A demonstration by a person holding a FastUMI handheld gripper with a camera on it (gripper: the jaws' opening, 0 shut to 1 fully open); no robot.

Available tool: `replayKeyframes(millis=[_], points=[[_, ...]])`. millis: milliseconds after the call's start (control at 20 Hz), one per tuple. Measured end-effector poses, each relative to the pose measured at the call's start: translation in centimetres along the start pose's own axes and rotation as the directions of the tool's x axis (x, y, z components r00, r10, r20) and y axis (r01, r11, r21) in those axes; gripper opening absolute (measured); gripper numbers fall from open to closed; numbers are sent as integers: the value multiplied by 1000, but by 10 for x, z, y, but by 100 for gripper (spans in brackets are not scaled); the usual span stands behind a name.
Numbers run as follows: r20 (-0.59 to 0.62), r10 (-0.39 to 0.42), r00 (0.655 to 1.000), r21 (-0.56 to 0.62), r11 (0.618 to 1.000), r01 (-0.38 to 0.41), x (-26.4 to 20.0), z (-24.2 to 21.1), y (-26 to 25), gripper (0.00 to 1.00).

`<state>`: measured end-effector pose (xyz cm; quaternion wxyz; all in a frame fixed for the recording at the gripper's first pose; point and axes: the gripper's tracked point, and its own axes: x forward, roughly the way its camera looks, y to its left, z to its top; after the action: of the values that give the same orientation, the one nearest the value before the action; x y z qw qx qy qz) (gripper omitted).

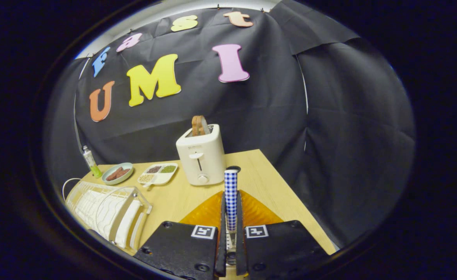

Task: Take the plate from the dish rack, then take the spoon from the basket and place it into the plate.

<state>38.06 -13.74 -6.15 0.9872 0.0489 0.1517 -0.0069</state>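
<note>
My gripper (231, 199) is shut on a spoon (231, 182). Its blue-and-white checked handle stands upright between the fingers and rises above their tips, while its metal part runs down between the finger bases. Just beyond and beneath the fingers an orange ribbed plate (209, 214) lies on the wooden table (263, 182), partly hidden by the gripper's body. To the left of the fingers stands the white wire dish rack (104, 208).
A white toaster (201, 157) with a slice of toast (199, 125) stands beyond the plate. Left of it are a white divided dish (158, 173), a green bowl of brown food (117, 173) and a small tube (90, 161). The table's right edge is near.
</note>
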Motion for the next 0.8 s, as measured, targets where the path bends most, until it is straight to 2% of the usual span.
replayKeyframes(millis=[150, 400, 650, 800], points=[[74, 8, 997, -33, 999, -6, -17, 22, 8, 15], [229, 43, 972, -80, 996, -25, -70, 70, 40, 15], [332, 106, 937, -87, 993, -82, -147, 101, 90, 15], [366, 150, 918, -103, 987, -120, -198, 103, 125, 15]])
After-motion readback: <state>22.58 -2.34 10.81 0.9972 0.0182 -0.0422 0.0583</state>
